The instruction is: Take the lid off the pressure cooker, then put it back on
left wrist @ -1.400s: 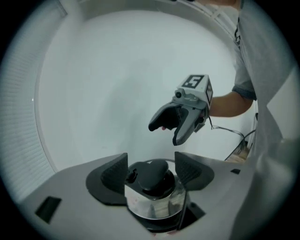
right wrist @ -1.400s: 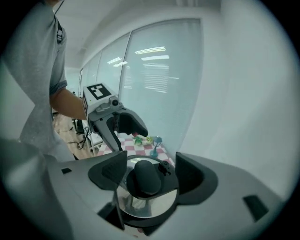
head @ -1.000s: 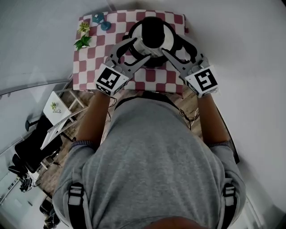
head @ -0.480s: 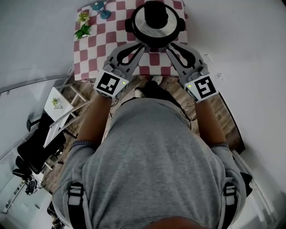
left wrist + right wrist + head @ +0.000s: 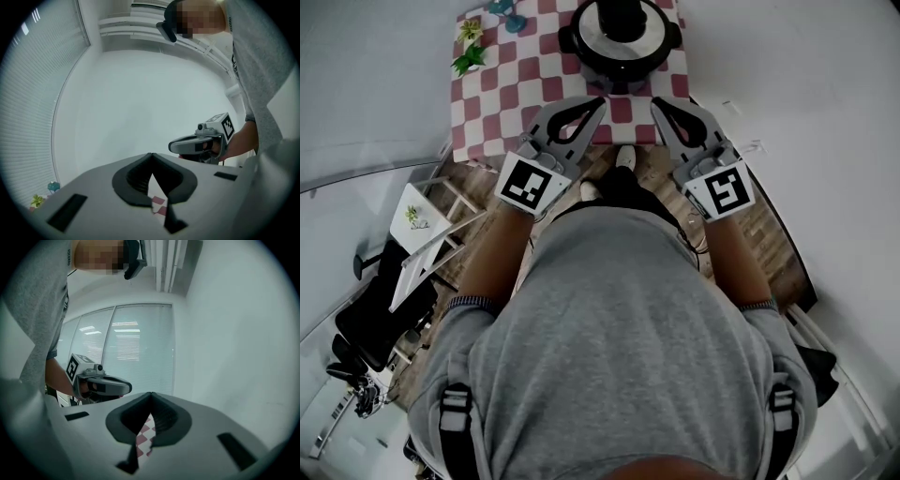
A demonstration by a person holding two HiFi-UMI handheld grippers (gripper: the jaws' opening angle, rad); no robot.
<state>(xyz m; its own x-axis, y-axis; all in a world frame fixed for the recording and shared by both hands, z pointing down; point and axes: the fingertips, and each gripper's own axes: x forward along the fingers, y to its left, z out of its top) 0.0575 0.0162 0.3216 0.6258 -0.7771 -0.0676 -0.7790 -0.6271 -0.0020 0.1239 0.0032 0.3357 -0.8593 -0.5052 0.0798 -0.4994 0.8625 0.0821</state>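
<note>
The pressure cooker [image 5: 619, 42] stands on a red-and-white checked table [image 5: 502, 89] at the top of the head view. It has a black body, a pale lid and a black knob [image 5: 619, 13], and the lid sits on it. Both grippers hang near the table's front edge, short of the cooker and apart from it. My left gripper [image 5: 599, 101] [image 5: 151, 155] has just been closing and is shut with nothing between its jaws. My right gripper [image 5: 655, 101] [image 5: 151, 394] has closed the same way and is shut and empty. Each gripper view shows the other gripper off to the side.
Small green plants [image 5: 470, 58] and blue ornaments [image 5: 502, 9] sit at the table's far left corner. On the wooden floor to the left stand a low white stand [image 5: 417, 220] and a black chair [image 5: 366, 314]. White walls flank the table.
Both grippers have drawn back from the cooker's sides toward the person, and their jaws have gone from open to shut. The lid stays on the cooker.
</note>
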